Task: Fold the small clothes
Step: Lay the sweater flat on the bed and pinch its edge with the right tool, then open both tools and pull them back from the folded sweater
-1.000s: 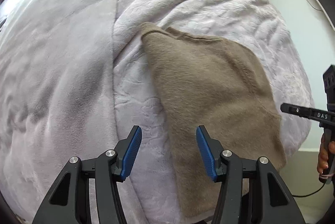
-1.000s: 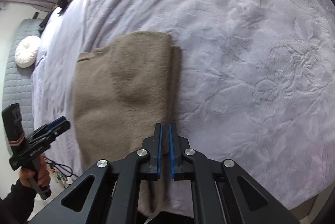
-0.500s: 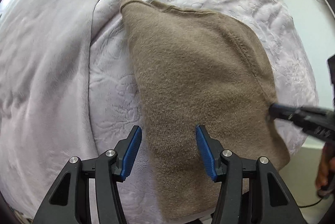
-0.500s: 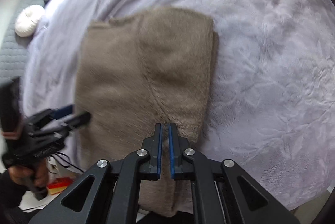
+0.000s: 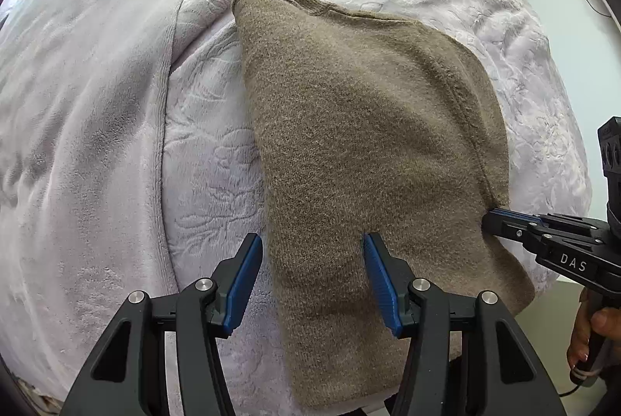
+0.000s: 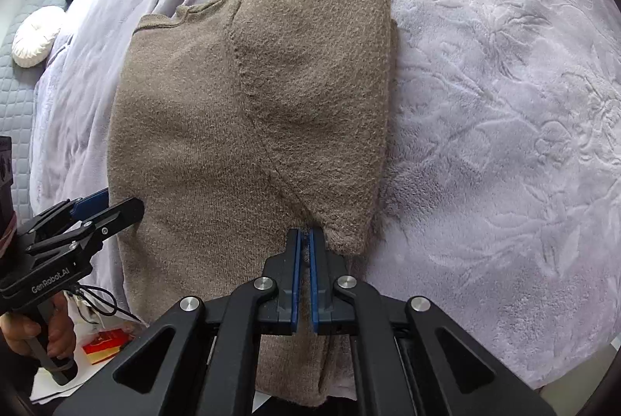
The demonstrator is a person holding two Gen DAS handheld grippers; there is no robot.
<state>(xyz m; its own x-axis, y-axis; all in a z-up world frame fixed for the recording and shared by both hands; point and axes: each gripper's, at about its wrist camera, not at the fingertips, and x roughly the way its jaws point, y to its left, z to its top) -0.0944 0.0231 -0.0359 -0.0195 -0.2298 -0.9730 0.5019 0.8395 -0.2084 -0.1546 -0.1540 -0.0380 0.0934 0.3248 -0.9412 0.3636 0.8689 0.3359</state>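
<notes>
The brown knit garment (image 5: 368, 152) lies flat on the lilac bedspread (image 5: 116, 144), near the bed's edge, w/ one side already folded over: a flap, prob. a sleeve, sits across the body, its diagonal seam running down to a point by the right gripper (image 6: 305, 237). So roughly one fold looks done; the other side and at least one crosswise fold are still left, judging by how long the piece lies.

The right gripper's jaws are closed tight, tips at the flap's lower corner. Whether any knit is pinched btw. them can't be told from the right wrist view; the tips may only be pressing the corner down.

The left gripper (image 5: 310, 260) hangs over the garment's near end, jaws about half open and empty. Its left finger is over bare bedspread just beside the cloth edge, the other over the knit, so the edge runs btw. them. It looks placed to take that edge for the next fold.

A round white cushion (image 6: 35, 37) sits well apart, off the bed.
</notes>
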